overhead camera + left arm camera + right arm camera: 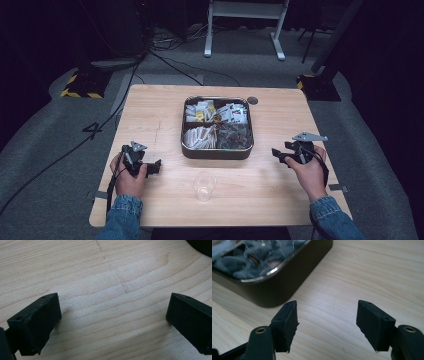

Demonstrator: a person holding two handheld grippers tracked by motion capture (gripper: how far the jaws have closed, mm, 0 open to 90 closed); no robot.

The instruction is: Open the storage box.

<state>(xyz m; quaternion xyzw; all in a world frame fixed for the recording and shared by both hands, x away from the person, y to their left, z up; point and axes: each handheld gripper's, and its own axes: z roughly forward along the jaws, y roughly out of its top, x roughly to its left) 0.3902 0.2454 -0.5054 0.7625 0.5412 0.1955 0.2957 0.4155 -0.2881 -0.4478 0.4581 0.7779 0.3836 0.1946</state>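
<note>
Left of the tin (217,150), just off its near-left corner: left gripper (156,167), jaws spread wide, nothing between them, bare wooden table (107,290) beneath, held in the person's left hand (131,180). Right of the tin, off its near-right corner: right gripper (278,155), jaws likewise parted and unloaded, tips aimed toward the tin's dark side wall, resting in the right hand (311,172). Nearer than the tin, just in front of its front wall and roughly midway between both grippers: clear plastic cup (204,186), upright, untouched, apart from both. Inside the tin: four compartments, pale packets at the left and rear, darker wrapped pieces at the near right. Beyond the tin's far-right corner: small round dark disc (252,100) in the tabletop.
</note>
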